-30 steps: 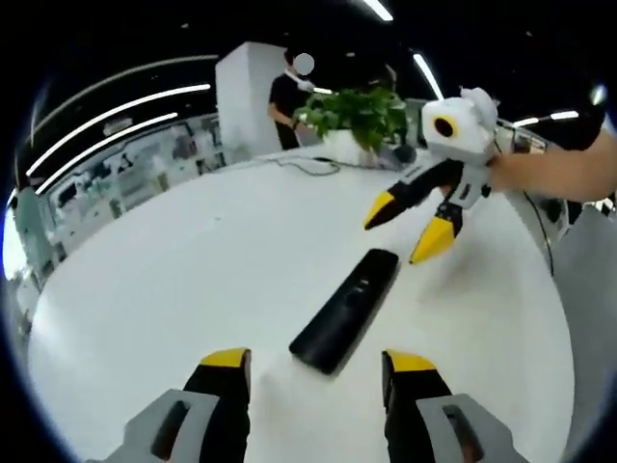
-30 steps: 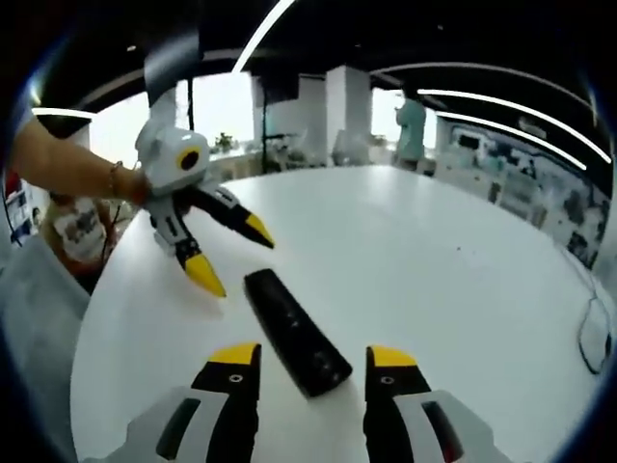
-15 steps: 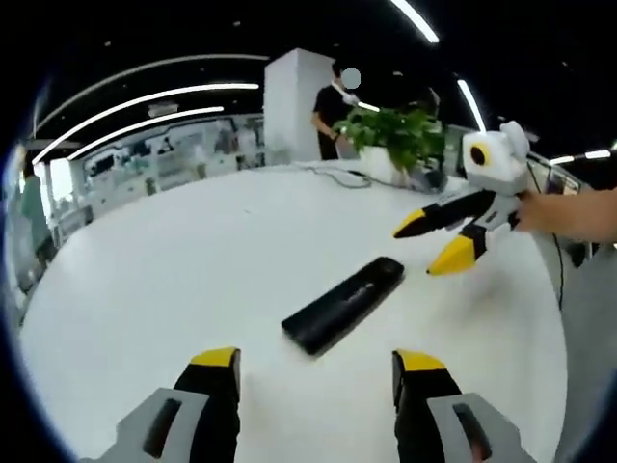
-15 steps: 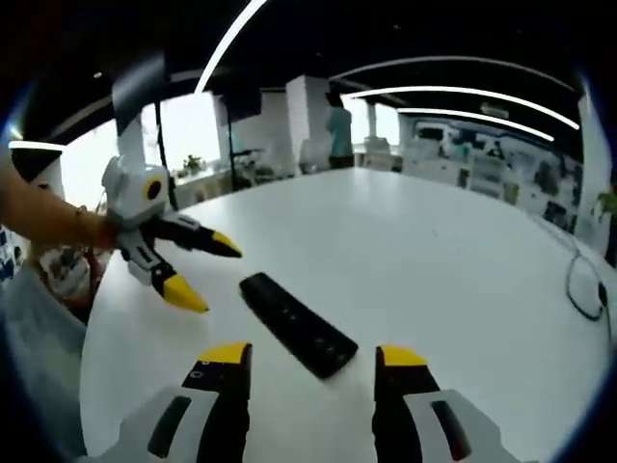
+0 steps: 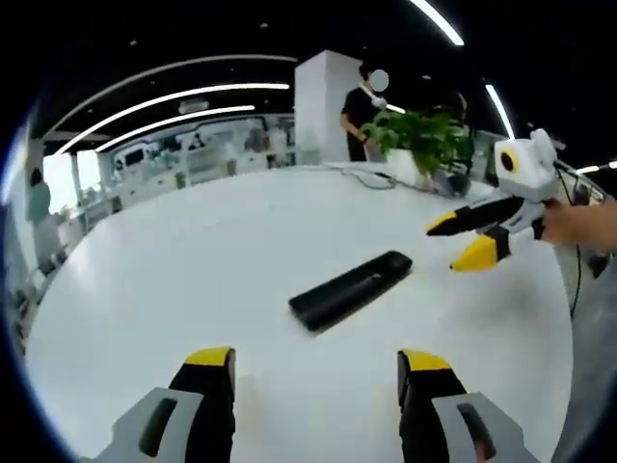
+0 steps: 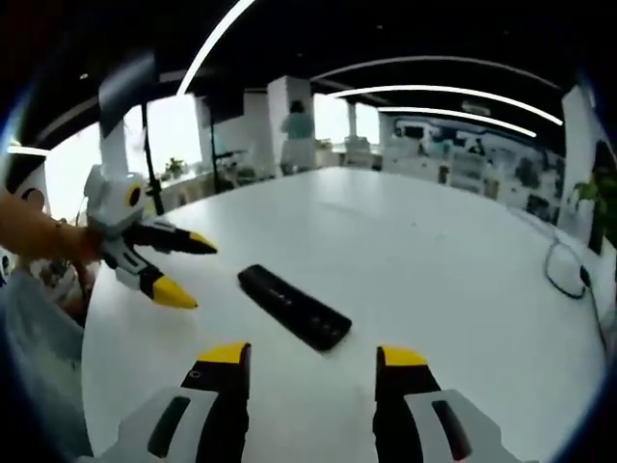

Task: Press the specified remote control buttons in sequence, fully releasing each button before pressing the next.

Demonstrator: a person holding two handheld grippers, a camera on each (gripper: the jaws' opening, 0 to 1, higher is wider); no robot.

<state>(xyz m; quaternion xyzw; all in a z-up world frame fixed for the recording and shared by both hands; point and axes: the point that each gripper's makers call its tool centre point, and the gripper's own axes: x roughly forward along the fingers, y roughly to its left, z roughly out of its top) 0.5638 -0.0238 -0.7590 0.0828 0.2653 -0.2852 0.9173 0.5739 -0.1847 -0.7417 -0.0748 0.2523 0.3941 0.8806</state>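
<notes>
Open-plan office, strip lights overhead; we work at a broad white round surface (image 5: 193,260) with a potted plant (image 5: 424,140) and a cable (image 6: 569,275) near its far edge, and a person (image 5: 362,101) standing beyond it.

The remote control (image 5: 350,289) lies flat near the middle of the surface, dark and slim, alone, touched by nothing. In the right gripper view it sits just ahead of our jaws (image 6: 293,307), its button face up.

Left gripper (image 5: 316,371): jaws spread wide, empty, hanging short of the remote. Right gripper (image 6: 310,359): also wide and empty; seen from the left gripper view (image 5: 468,241) it hangs off the remote's far end, well apart from it.

Step in hand, as we judge it: lining up for a button press. We would come down with one jaw tip only, straight onto the chosen button, then lift fully clear. A slanted push risks sliding the light remote.

Against a second ago: both grippers have drawn back. The right gripper was just beside the remote's end then; now a clear gap lies between them.
</notes>
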